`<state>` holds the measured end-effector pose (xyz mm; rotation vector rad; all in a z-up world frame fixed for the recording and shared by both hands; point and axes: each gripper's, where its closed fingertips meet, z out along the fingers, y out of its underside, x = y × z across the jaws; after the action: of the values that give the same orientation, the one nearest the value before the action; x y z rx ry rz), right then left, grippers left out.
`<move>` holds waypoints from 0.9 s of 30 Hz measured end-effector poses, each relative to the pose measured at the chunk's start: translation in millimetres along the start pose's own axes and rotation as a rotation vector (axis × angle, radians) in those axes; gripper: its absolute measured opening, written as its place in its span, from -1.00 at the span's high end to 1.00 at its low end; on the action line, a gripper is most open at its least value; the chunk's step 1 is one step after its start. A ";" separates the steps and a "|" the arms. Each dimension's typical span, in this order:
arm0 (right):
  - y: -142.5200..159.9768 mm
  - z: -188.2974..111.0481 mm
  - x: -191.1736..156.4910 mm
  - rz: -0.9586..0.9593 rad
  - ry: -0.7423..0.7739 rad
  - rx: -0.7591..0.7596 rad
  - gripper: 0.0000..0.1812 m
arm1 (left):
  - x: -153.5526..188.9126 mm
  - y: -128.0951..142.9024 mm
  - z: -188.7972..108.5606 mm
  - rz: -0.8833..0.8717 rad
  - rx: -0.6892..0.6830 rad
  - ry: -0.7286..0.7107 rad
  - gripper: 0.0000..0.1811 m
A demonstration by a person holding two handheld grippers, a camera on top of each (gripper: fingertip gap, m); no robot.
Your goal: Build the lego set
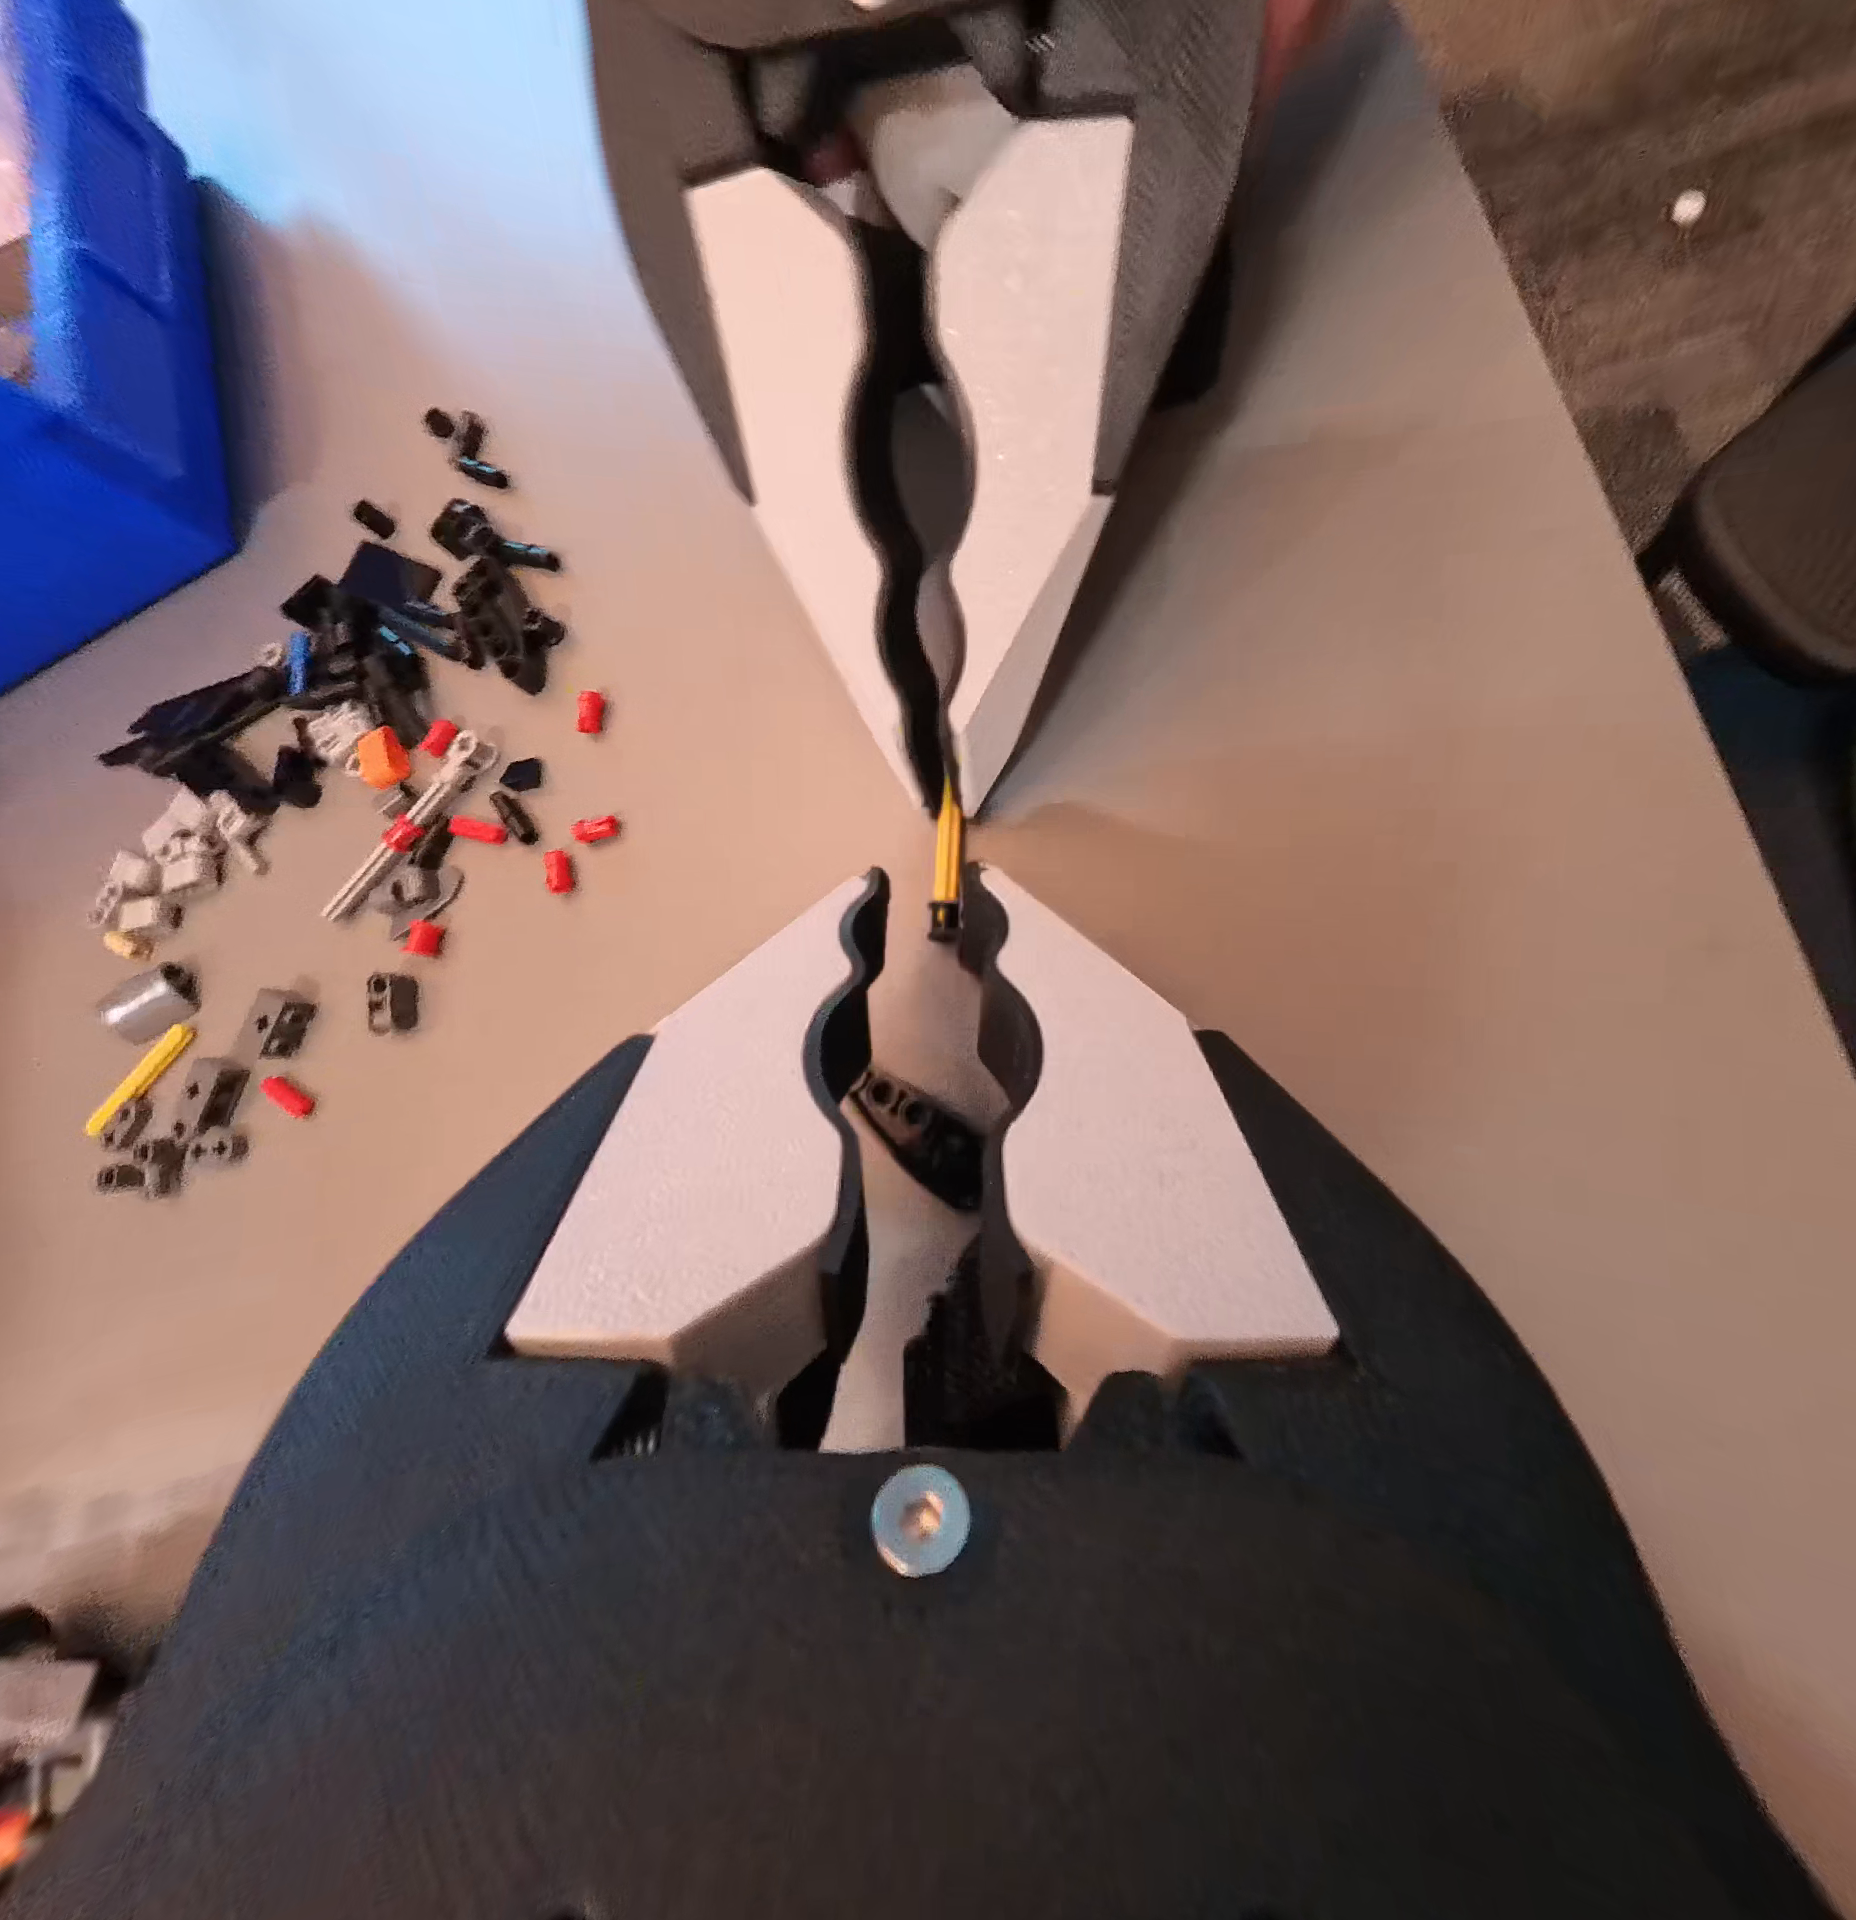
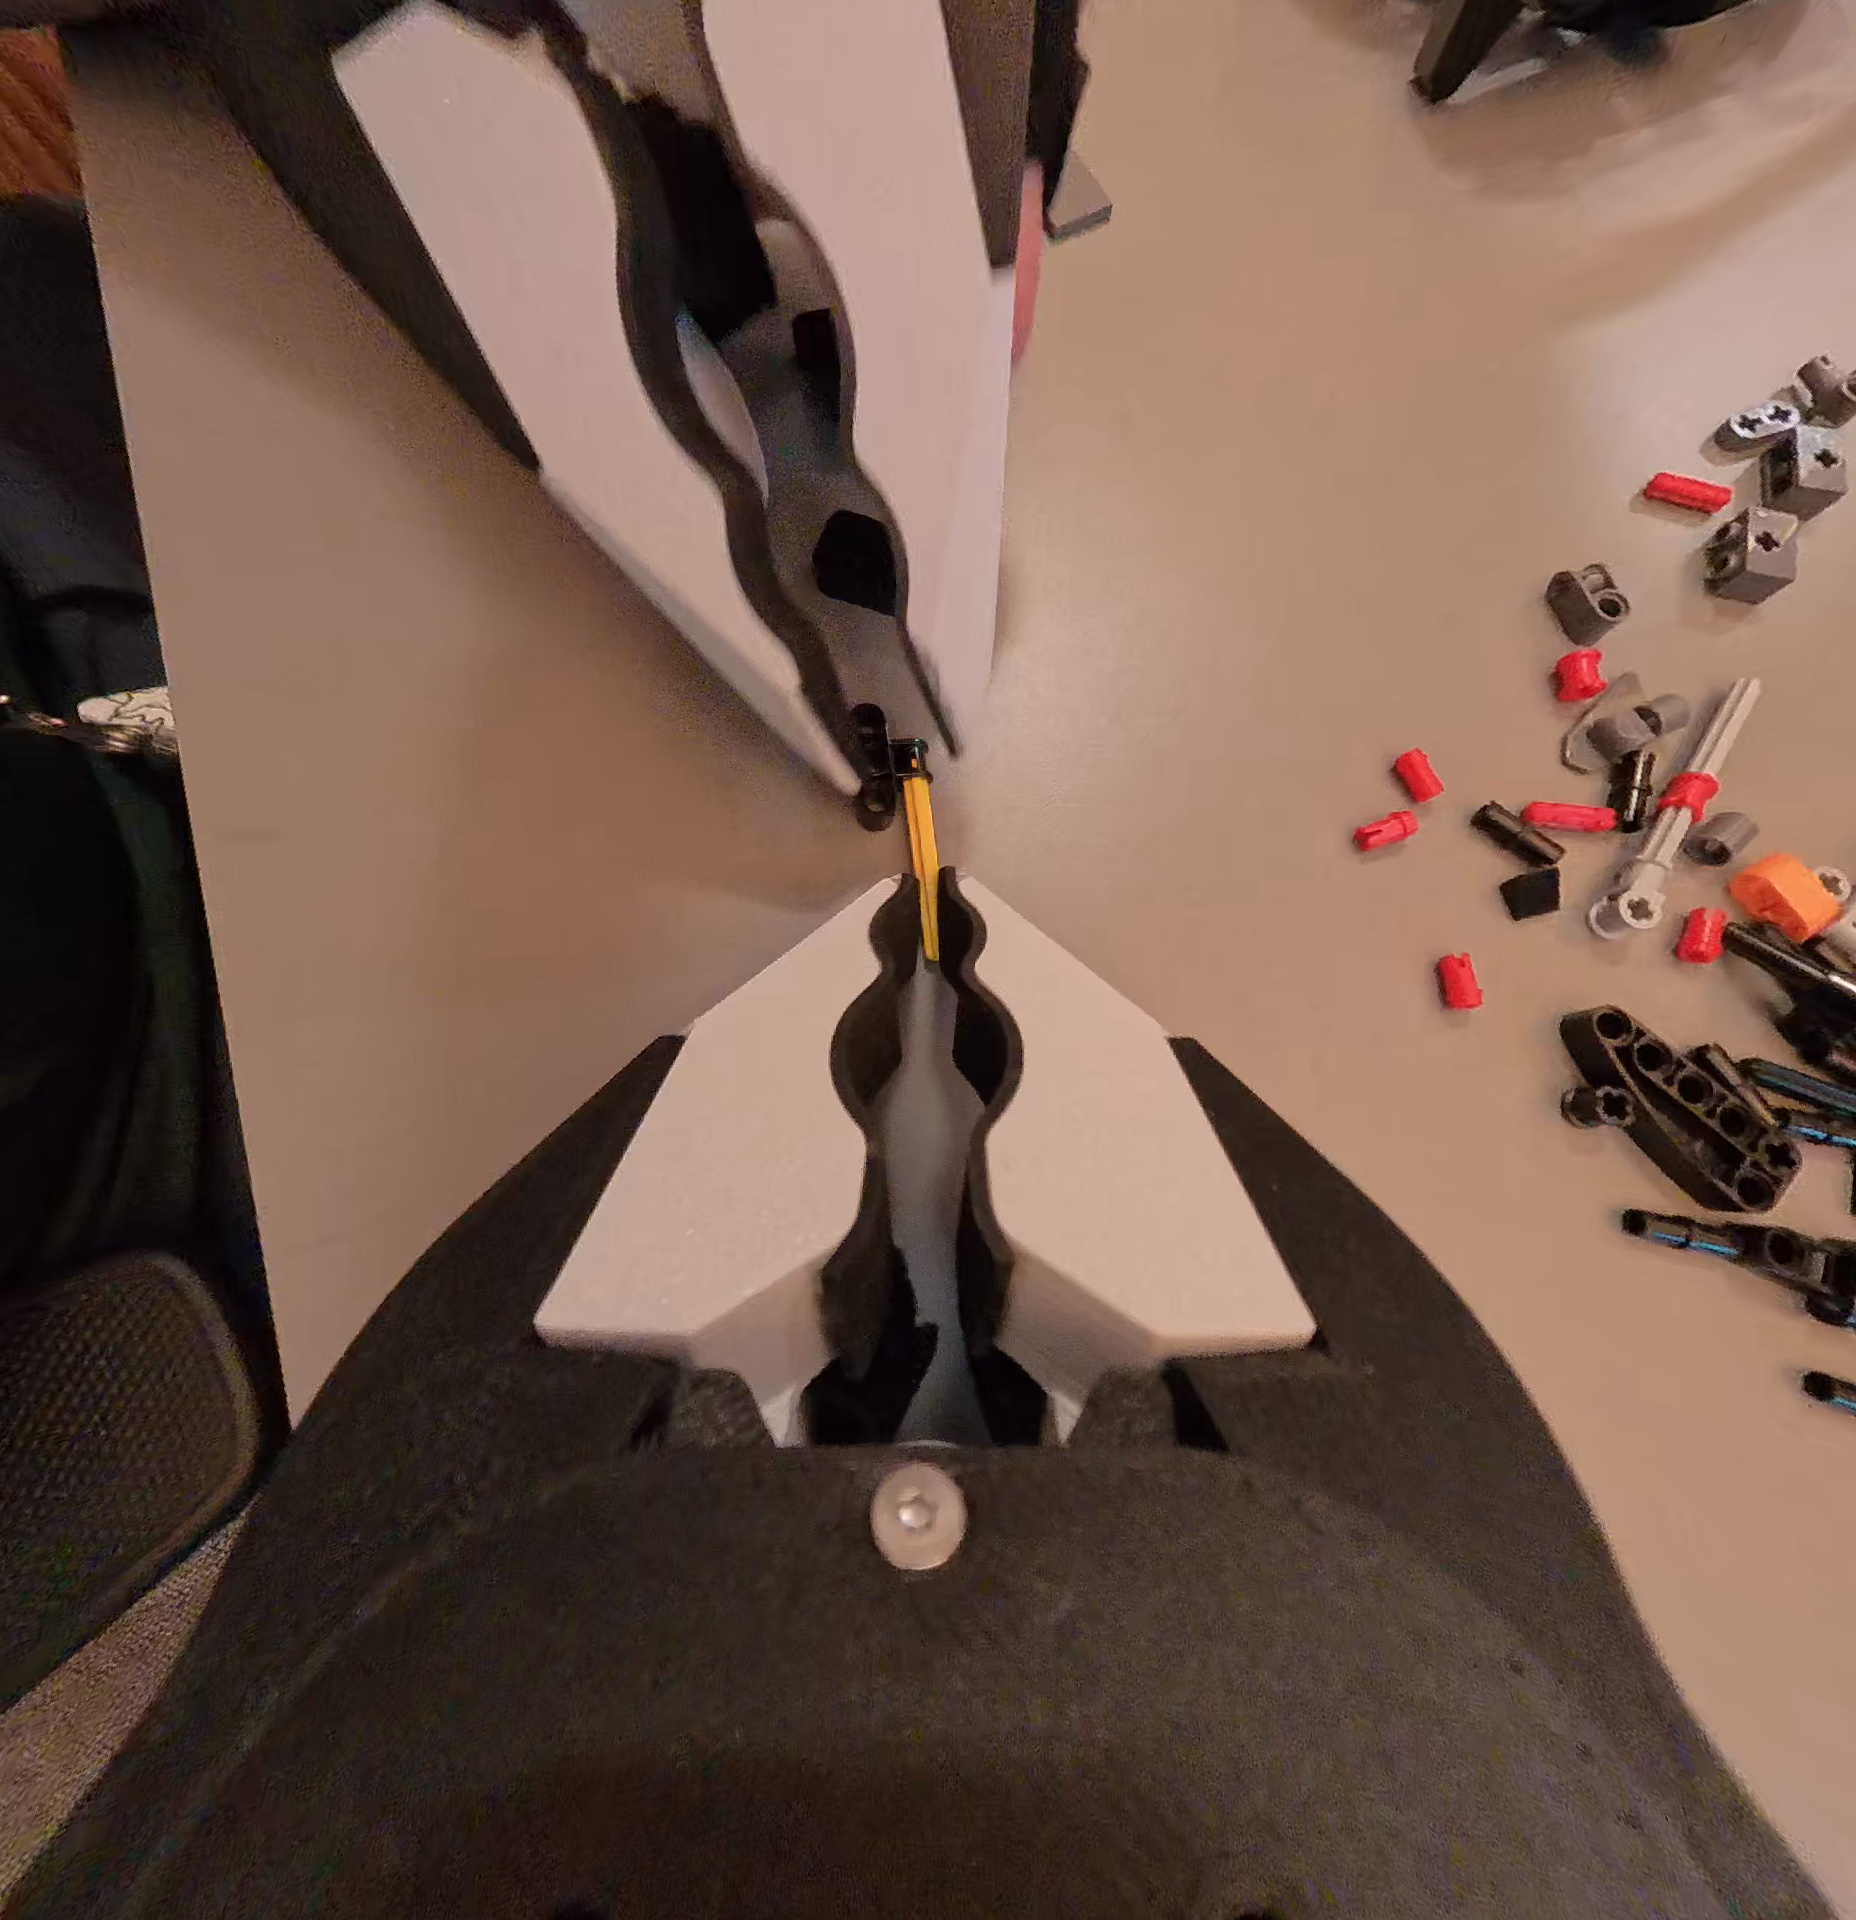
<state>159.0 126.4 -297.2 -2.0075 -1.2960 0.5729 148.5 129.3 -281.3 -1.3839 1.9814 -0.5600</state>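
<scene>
Because it is thin, stiff and light, the yellow axle (image 2: 920, 847) at frame centre above the desk (image 2: 1267, 520) suits an end pinch, which the right gripper (image 2: 929, 914) gives it. Its far end carries a small black connector (image 1: 939, 920) between the spread tips of the left gripper (image 1: 929, 904), which look parted around it rather than clamped. Loose pieces (image 1: 384, 769) lie at mid-left.

My left claw (image 1: 929, 904) has a black, coarse-textured printed body that spreads wide toward the camera, with one silver hex-socket screw on a washer (image 1: 920, 1520) sunk into its middle. Two pale wedge-shaped fingers (image 1: 695, 1174) sit in angular sockets of that body, each lined on its inner edge with a dark, wavy, scalloped pad. My right claw (image 2: 929, 894) has the same build: grainy black shell, matching silver screw (image 2: 918, 1513), pale tapered fingers (image 2: 1111, 1143) and rippled dark pads narrowing to the tips.
</scene>
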 end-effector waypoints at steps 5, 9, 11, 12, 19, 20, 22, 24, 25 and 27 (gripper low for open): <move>-0.5 0.7 -1.4 -0.005 0.002 0.002 0.98 | 5.7 11.3 -2.1 -0.025 -0.046 0.067 0.77; -0.3 0.6 -1.6 -0.004 0.000 0.002 0.98 | 9.7 17.5 3.6 -0.006 -0.092 0.091 0.85; -0.3 0.7 -1.5 -0.006 0.001 0.003 0.98 | 9.3 18.4 3.3 -0.009 -0.084 0.099 0.88; -0.3 0.7 -1.6 -0.006 0.000 0.003 0.98 | 10.0 18.6 3.4 -0.016 -0.081 0.107 0.89; -0.9 1.2 -2.4 -0.015 -0.013 0.003 0.98 | 8.4 19.2 2.7 -0.004 -0.085 0.096 0.88; -0.9 1.2 -3.0 -0.015 -0.016 0.004 0.98 | 6.0 18.3 1.5 -0.008 -0.079 0.079 0.80; -1.0 1.3 -3.0 -0.013 -0.018 0.005 0.98 | 3.4 14.5 -2.7 -0.007 -0.060 0.062 0.79; -1.2 1.5 -3.2 -0.016 -0.020 0.005 0.98 | 6.0 16.1 -1.2 0.000 -0.075 0.072 0.80; -1.3 1.6 -3.3 -0.016 -0.020 0.005 0.98 | 6.9 18.1 1.1 0.010 -0.088 0.073 0.80; -1.3 1.6 -3.3 -0.017 -0.020 0.005 0.99 | 10.4 17.6 3.6 0.006 -0.085 0.095 0.85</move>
<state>155.8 124.2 -297.3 -1.9894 -1.3207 0.5895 137.0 125.8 -298.2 -1.4254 2.1065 -0.5532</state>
